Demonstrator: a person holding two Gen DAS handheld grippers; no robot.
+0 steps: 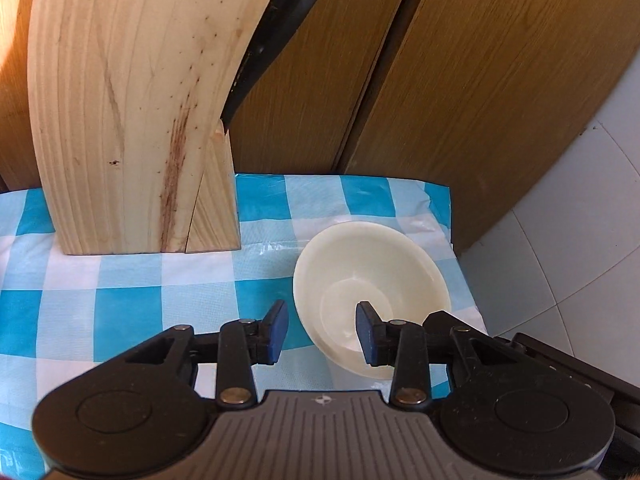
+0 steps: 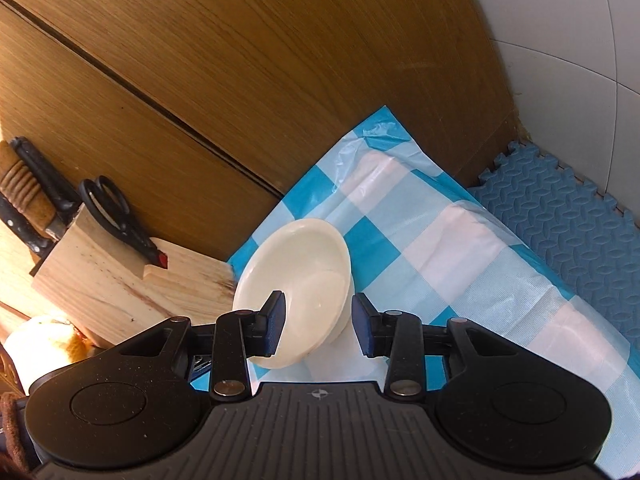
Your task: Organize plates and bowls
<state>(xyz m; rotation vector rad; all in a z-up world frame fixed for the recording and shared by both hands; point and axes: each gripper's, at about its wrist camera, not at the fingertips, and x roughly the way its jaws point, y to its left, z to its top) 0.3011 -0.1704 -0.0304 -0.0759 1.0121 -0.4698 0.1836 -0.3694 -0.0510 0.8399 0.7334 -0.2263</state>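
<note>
Left wrist: fingers point(image 1: 280, 330) apart astride bowl point(image 1: 372, 276) rim

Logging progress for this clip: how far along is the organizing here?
Nothing looks sorted yet. One cream bowl sits on the checked tablecloth beside the knife block. Both tools are open, straddling its rim: left tool, right tool. Gripping and moving it remain.

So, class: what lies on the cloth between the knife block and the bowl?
Nothing: only bare checked cloth separates the knife block from the bowl, clearest in the left wrist view.
</note>
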